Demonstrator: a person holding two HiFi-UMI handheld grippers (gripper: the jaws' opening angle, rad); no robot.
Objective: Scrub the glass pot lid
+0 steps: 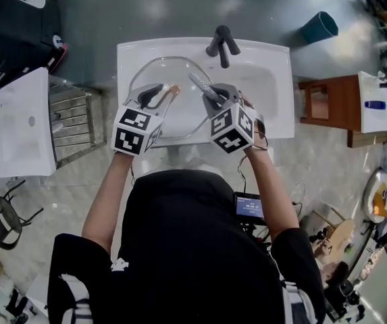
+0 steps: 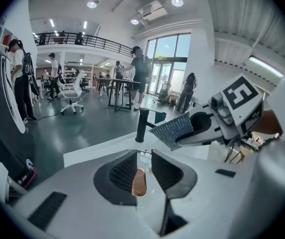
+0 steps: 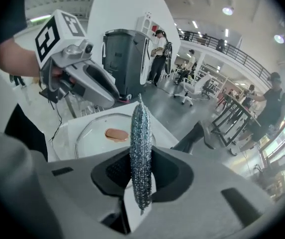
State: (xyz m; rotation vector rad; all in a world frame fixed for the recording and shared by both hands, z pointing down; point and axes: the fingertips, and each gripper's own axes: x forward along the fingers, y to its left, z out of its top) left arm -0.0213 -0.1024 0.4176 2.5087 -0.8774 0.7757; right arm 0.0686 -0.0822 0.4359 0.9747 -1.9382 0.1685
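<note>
Head view: the glass pot lid [image 1: 182, 117] is seen lying flat in the white sink [image 1: 274, 79], below the black faucet [image 1: 222, 44], knob upward. The left tongs [image 2: 143, 156] are held spread just above the copper-coloured knob [image 2: 139, 181]. The knob is lined up with their gap but is not pinched, and in the right gripper view it is shown free of them. The right tongs [image 3: 141, 158] are pressed onto a metallic scouring pad [image 3: 141, 133], which is held on edge and appears clear of the glass.

The step in hand is judged to be steadying the lid before scrubbing. The knob would best be centred in the left tongs and pinched squarely, so that the smooth lid is not spun or slid in the sink. The scouring pad should then be turned flat and worked in overlapping circles under moderate pressure, the rim included.
</note>
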